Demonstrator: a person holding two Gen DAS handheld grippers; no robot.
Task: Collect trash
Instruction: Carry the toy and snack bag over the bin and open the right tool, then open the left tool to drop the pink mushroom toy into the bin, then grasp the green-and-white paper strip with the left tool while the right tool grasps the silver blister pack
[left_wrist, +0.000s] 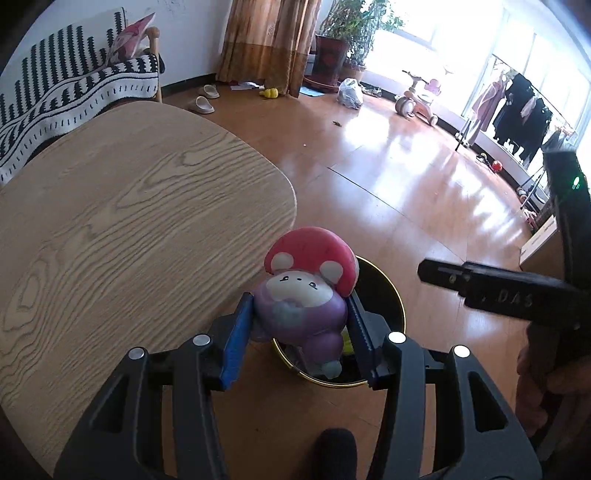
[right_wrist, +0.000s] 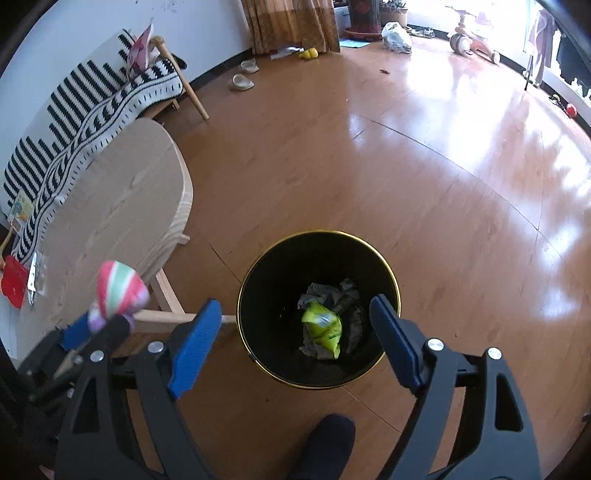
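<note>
Left hand-held gripper (left_wrist: 299, 325) clamps a squishy mushroom toy (left_wrist: 303, 291), glossy pink cap with white spots, lilac body, low centre of its frame above the round black bin (right_wrist: 317, 310) with gold rim. Right hand-held gripper (right_wrist: 295, 332) gapes wide, empty, over the bin; a crumpled yellow-green wrapper (right_wrist: 323, 326) lies inside. Grained wooden bench (left_wrist: 129, 206) at left.

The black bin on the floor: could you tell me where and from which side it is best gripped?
Grip the gold rim of the black bin from straight above, one finger inside and one outside. It stands upright and open, and its round body looks too wide for the jaws.
</note>
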